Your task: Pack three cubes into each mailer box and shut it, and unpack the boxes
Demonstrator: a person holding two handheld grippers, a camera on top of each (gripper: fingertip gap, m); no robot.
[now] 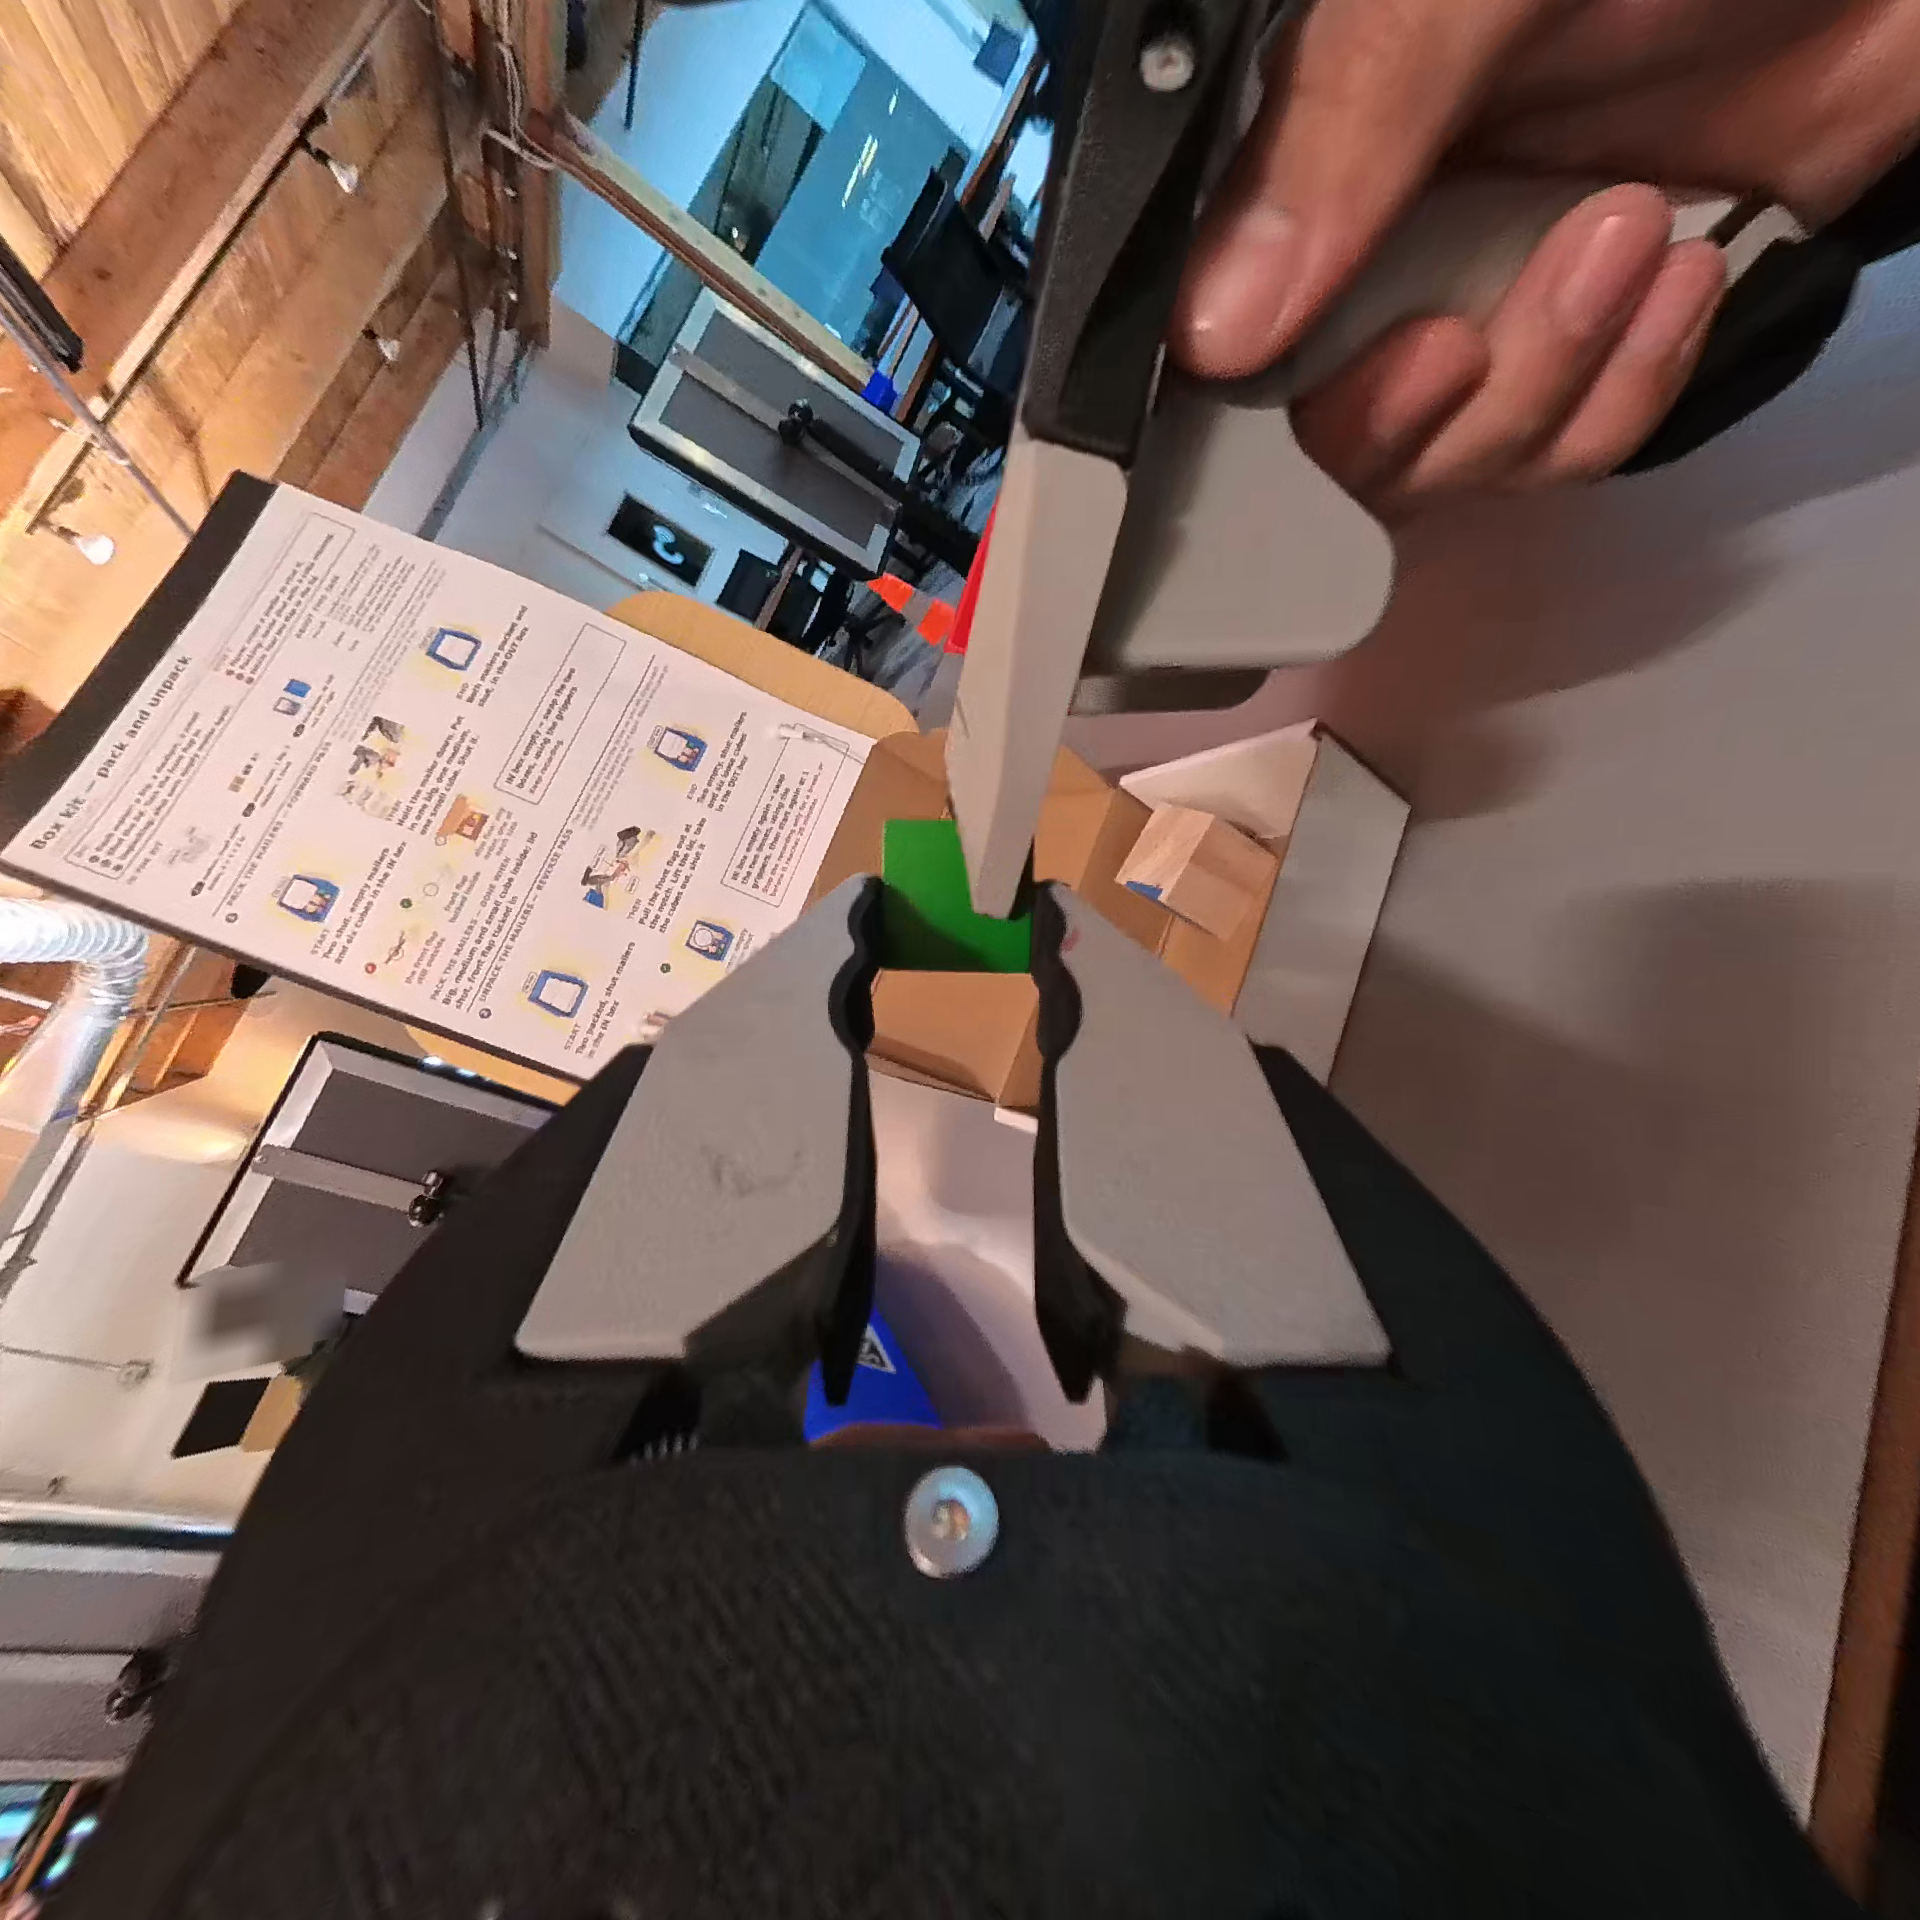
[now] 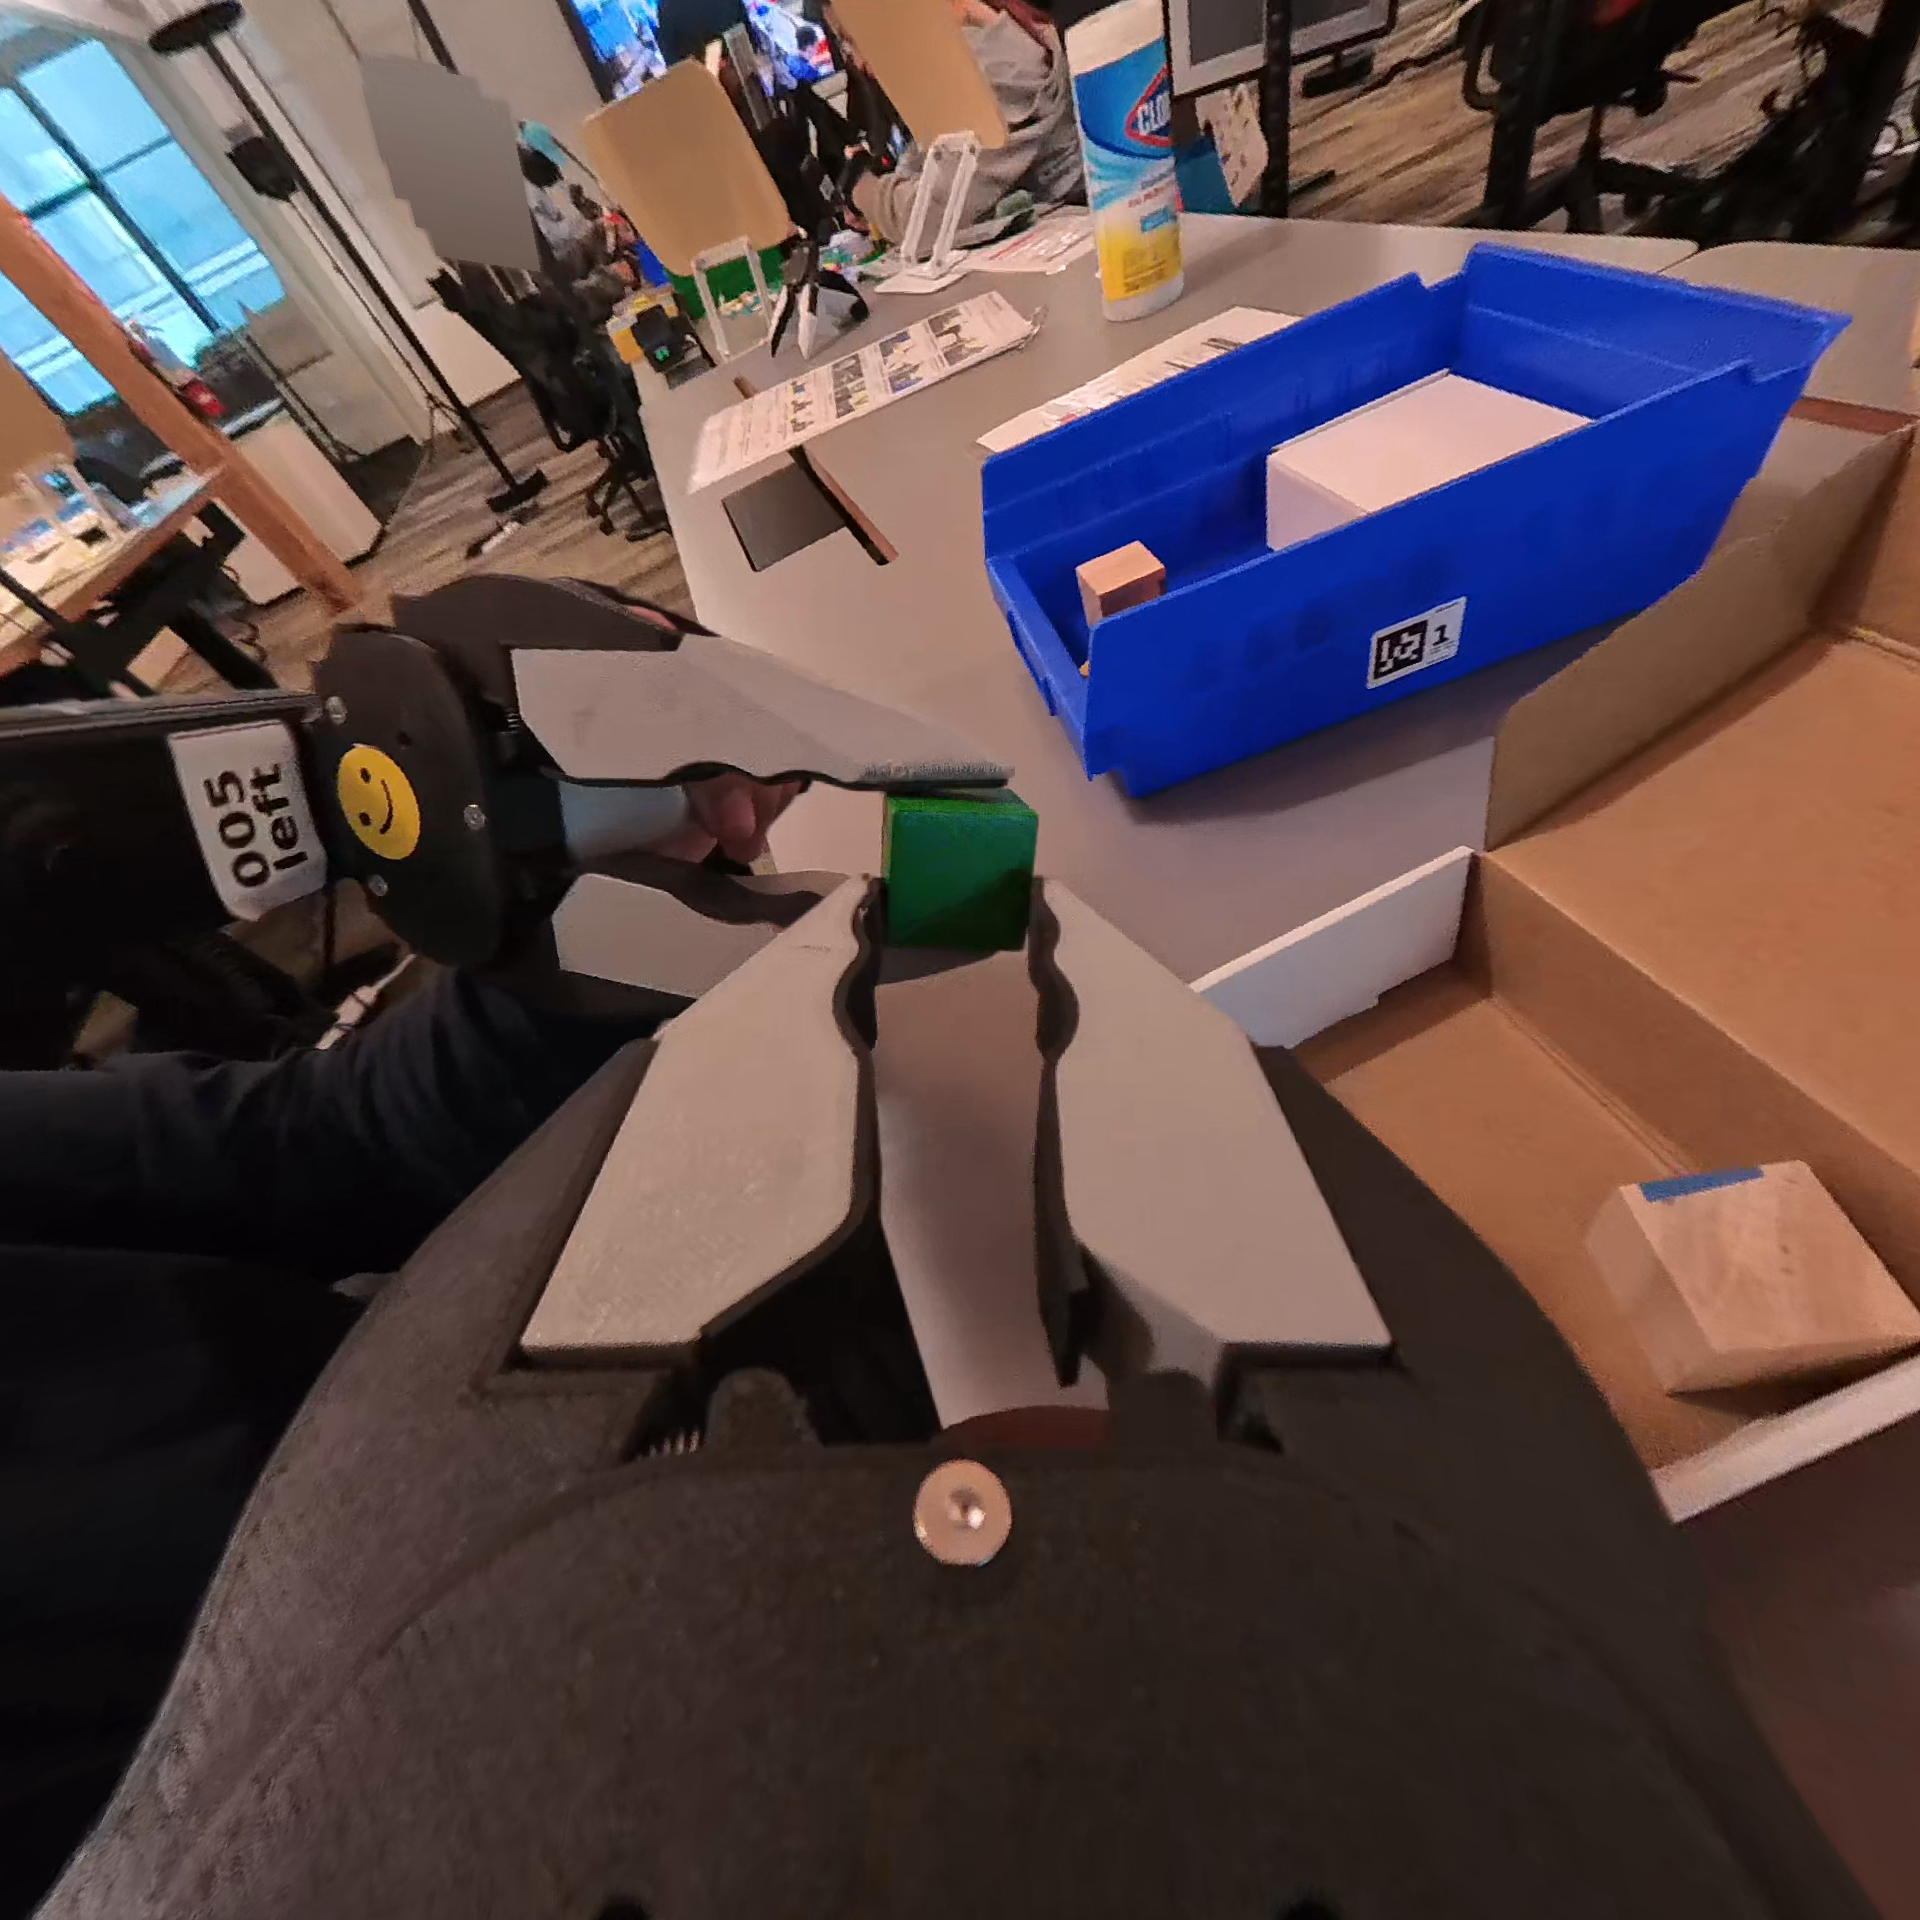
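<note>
A green cube (image 2: 956, 873) hangs above the grey table (image 2: 1226, 862), gripped by both grippers at once. My right gripper (image 2: 954, 894) is shut on its left and right sides. My left gripper (image 1: 956, 914) is shut on it too; in the right wrist view it reaches in from the left, with one finger (image 2: 769, 727) over the cube and one under it. The green cube (image 1: 920, 883) shows between my left fingertips, partly hidden by a right-gripper finger (image 1: 1018, 675). An open mailer box (image 2: 1340, 956), brown inside, holds a pale wooden cube (image 2: 1745, 1268) with blue tape.
A blue bin (image 2: 1247, 665) behind the cube holds a shut white mailer box (image 2: 1423, 457) and a small brown cube (image 2: 1120, 582). An instruction sheet (image 1: 436, 769) stands propped up. A wipes canister (image 2: 1132, 177) stands at the table's far side. The open box (image 1: 1340, 883) lies just beyond the cube. Both grippers' tips are close together, under 4 cm apart.
</note>
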